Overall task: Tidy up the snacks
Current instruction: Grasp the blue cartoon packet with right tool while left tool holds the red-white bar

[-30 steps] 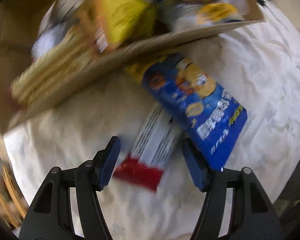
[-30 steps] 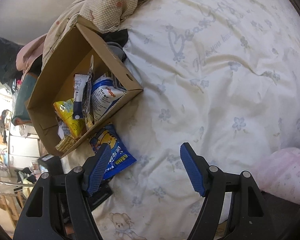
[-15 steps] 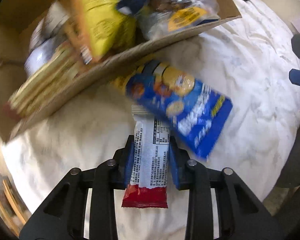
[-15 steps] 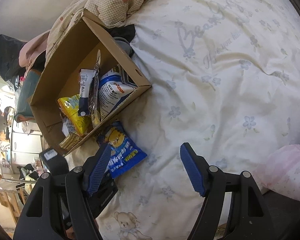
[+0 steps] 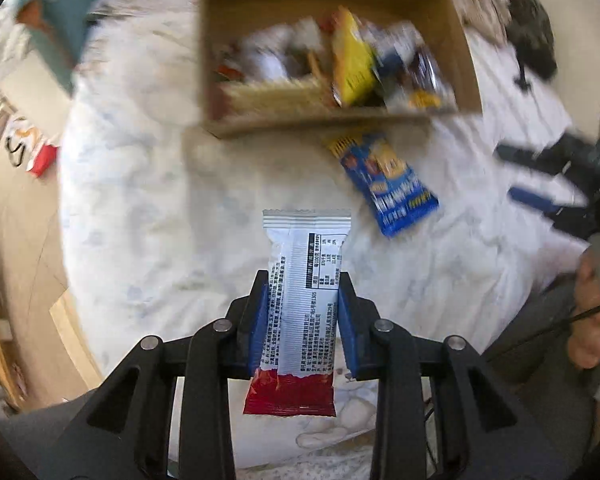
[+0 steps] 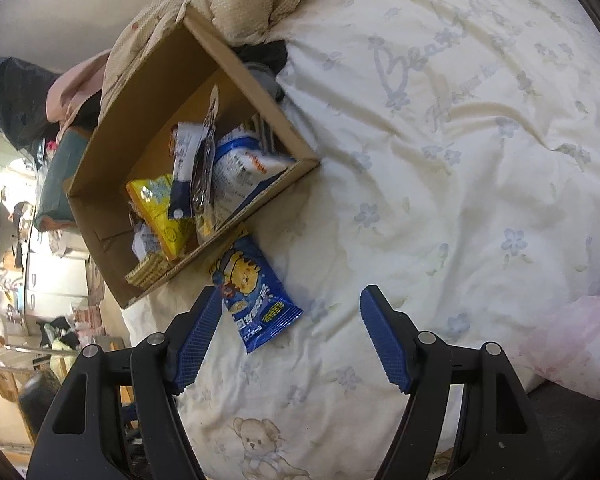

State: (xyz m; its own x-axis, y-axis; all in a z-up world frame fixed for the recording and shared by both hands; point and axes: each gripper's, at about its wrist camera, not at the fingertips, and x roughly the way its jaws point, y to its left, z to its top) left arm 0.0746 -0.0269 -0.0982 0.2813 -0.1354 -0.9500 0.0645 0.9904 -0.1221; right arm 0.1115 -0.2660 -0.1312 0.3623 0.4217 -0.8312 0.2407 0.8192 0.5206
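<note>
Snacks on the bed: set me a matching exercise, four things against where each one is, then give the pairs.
Things:
1. silver and red snack bar
2. blue cracker bag
3. yellow packet
4. right gripper

Places or states:
A. lying on the bedsheet beside the box
B. open and holding nothing
C. clamped in the left gripper
D. standing inside the cardboard box

Pairs: 1-C, 2-A, 3-D, 4-B

Soft daylight, fisheye-bent edges, motion-blurred left view.
</note>
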